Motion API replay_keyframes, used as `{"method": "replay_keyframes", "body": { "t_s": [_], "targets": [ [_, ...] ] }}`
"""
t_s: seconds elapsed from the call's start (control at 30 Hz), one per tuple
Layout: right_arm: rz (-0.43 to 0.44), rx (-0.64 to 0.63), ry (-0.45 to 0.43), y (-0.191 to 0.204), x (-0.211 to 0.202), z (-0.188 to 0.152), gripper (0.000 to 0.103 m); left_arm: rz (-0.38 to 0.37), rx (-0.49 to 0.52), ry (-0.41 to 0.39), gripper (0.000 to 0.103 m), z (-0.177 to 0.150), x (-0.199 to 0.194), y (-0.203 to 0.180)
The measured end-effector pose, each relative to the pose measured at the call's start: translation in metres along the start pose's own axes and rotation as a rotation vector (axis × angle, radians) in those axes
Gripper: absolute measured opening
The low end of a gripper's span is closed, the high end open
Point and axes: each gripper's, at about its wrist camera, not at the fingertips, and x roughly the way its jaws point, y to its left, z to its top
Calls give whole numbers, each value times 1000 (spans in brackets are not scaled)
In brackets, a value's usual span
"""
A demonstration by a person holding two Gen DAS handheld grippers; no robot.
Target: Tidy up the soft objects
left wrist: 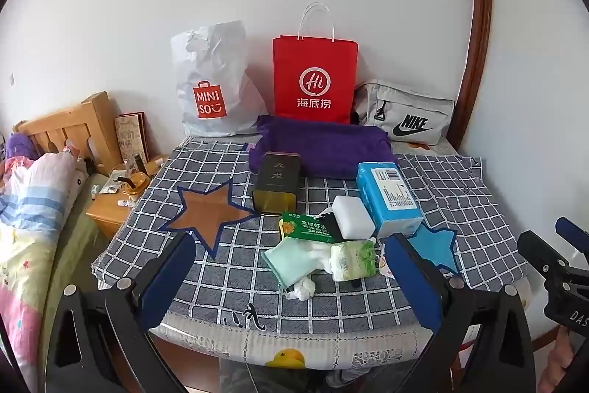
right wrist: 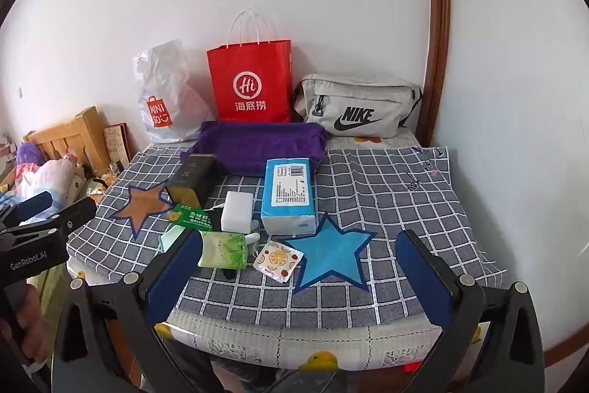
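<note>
Three bags stand in a row against the wall at twelve o'clock: a white plastic bag [left wrist: 215, 83] printed "MINISO", a red paper bag [left wrist: 314, 80] marked "Hi" over three Chinese characters, and a grey pouch [right wrist: 359, 105] lettered "NIKE". Just before them lies one folded purple towel [left wrist: 324, 148], on a grey checked cloth [right wrist: 386, 179] that carries two stars, one brown star [left wrist: 208, 209] at ten o'clock and one blue star [right wrist: 331, 251] at four o'clock of the pile. The soft things are heaped at the cloth's middle: one blue tissue pack [right wrist: 289, 194] with a barcode label, one white sponge block [left wrist: 353, 216], one green packet [left wrist: 303, 227] with white Chinese writing, one green-printed tissue packet [right wrist: 222, 251], one pale green cloth [left wrist: 285, 260], a crumpled white scrap [left wrist: 303, 288] and a square sachet [right wrist: 278, 258] printed with fruit slices. One dark tin [left wrist: 276, 181] bears two gold characters, too small to read surely. The left gripper [left wrist: 291, 277] hangs wide open at six o'clock of the pile, nothing between its blue pads; the right gripper [right wrist: 300, 277] is likewise spread empty over the blue star. "GenRobot.AI" reads on the left gripper's body in the right wrist view. The cloth's right half lies bare up to its edge, and the near edge drops to a duck-printed sheet [right wrist: 320, 358].
</note>
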Motion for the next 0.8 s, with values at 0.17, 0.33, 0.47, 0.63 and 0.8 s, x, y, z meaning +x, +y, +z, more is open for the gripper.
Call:
{"method": "replay_keyframes", "body": {
  "t_s": [0.17, 0.33, 0.47, 0.63, 0.8],
  "targets": [
    [4, 7, 0, 1, 1, -2, 103, 1, 5, -6, 103, 3, -2, 2],
    [12, 10, -2, 2, 0, 1, 103, 8, 5, -11, 103, -2, 1, 1],
    [16, 5, -2, 3, 2, -1, 103, 10, 6, -19, 103, -2, -2, 2],
    [22, 8, -6, 5, 0, -2, 103, 10, 5, -21, 103, -3, -3, 3],
    [25, 9, -7, 6, -1, -3, 103, 11, 5, -24, 103, -5, -4, 4]
  ]
}}
